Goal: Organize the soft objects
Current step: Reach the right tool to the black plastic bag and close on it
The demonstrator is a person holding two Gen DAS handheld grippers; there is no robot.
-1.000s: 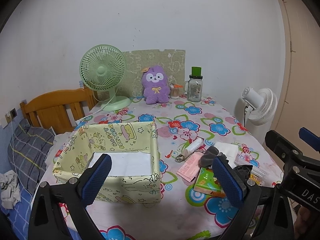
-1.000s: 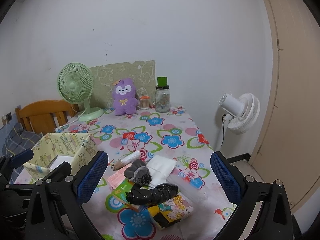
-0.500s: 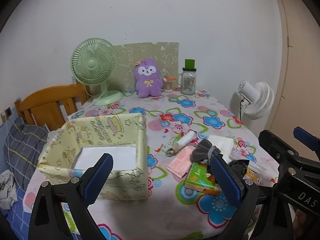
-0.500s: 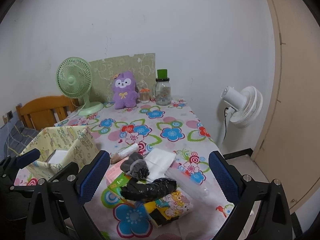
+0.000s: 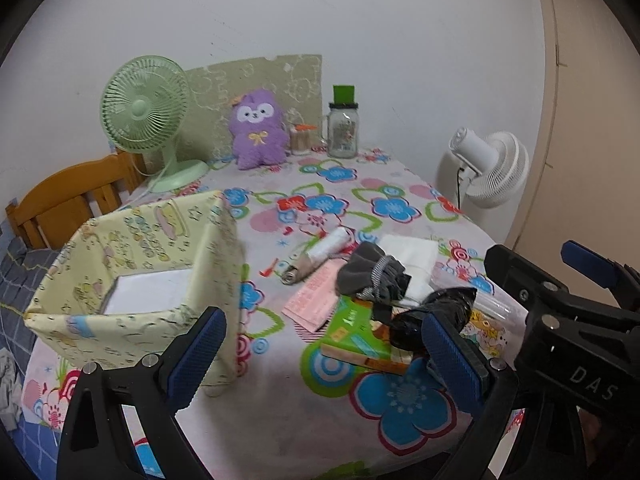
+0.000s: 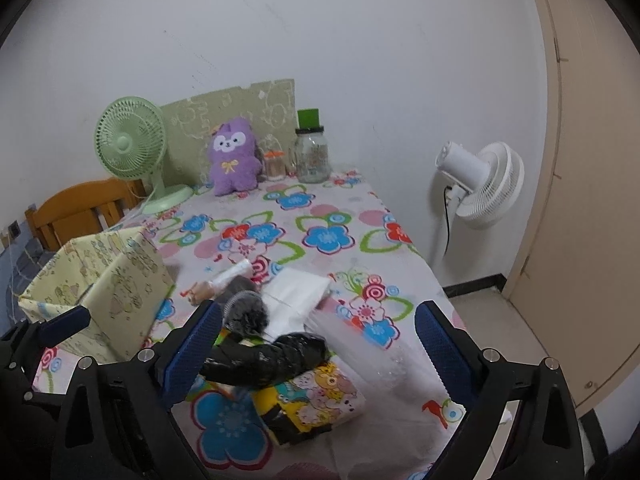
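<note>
Broadly, a table (image 5: 280,392) under a flowered cloth fills both views, with a wooden chair (image 5: 68,204) at its far left and a white standing fan (image 6: 484,184) off its right edge. On the left of the table stands a yellow fabric box (image 5: 132,280), open at the top, with a white sheet lying flat on its bottom. At the back, against the wall, are a green desk fan (image 5: 146,112), a purple plush toy (image 5: 258,134) and a glass jar (image 5: 343,130) with a green lid.

The soft things lie in a heap right of the box: a white folded cloth (image 6: 296,294), a black plastic-wrapped bundle (image 6: 272,358) resting on a cartoon-printed packet (image 6: 320,396), a grey rolled sock (image 5: 370,274), a green booklet (image 5: 356,332), a pink paper (image 5: 314,298) and a small white roll (image 5: 320,252).

The left gripper (image 5: 328,356) hangs with jaws wide and nothing between them, its left finger in front of the box's near corner, its right finger just before the black bundle. The right gripper (image 6: 320,344) is also wide, its jaws having just narrowed a little; the black bundle and packet lie between its fingers, but the pads are not touching them.
</note>
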